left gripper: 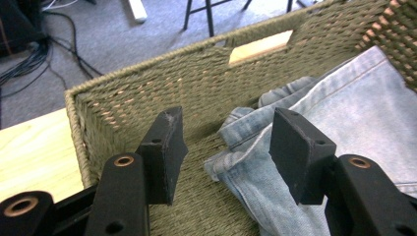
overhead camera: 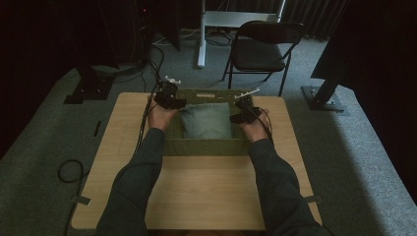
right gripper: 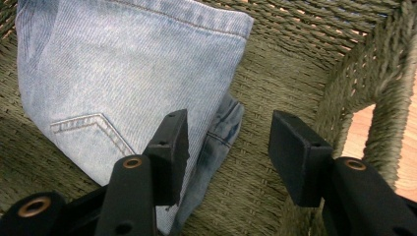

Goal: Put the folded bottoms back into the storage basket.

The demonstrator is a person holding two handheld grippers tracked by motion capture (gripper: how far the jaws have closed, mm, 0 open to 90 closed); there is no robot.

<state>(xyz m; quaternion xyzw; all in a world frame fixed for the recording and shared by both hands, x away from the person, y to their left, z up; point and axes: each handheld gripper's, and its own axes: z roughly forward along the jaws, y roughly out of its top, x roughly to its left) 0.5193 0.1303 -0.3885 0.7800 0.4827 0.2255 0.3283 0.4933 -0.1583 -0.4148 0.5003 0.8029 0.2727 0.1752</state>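
A folded pair of light-blue jeans [overhead camera: 206,122] lies inside an olive woven basket [overhead camera: 206,147] on the wooden table. My left gripper [overhead camera: 169,98] hangs over the basket's left end, my right gripper [overhead camera: 244,112] over its right end. In the left gripper view the left gripper [left gripper: 227,128] is open, with a crumpled edge of the jeans [left gripper: 344,113] below and between its jaws, untouched by the pads. In the right gripper view the right gripper [right gripper: 223,123] is open above the basket floor; the jeans [right gripper: 123,64] lie under its left jaw, the basket wall [right gripper: 364,64] beside its right jaw.
The basket stands at the far half of the table [overhead camera: 211,191]. A handle slot [left gripper: 260,46] cuts its far wall. Beyond the table are a black folding chair [overhead camera: 263,49] and a white stand leg [overhead camera: 201,34]. Cables [overhead camera: 69,169] lie on the carpet at left.
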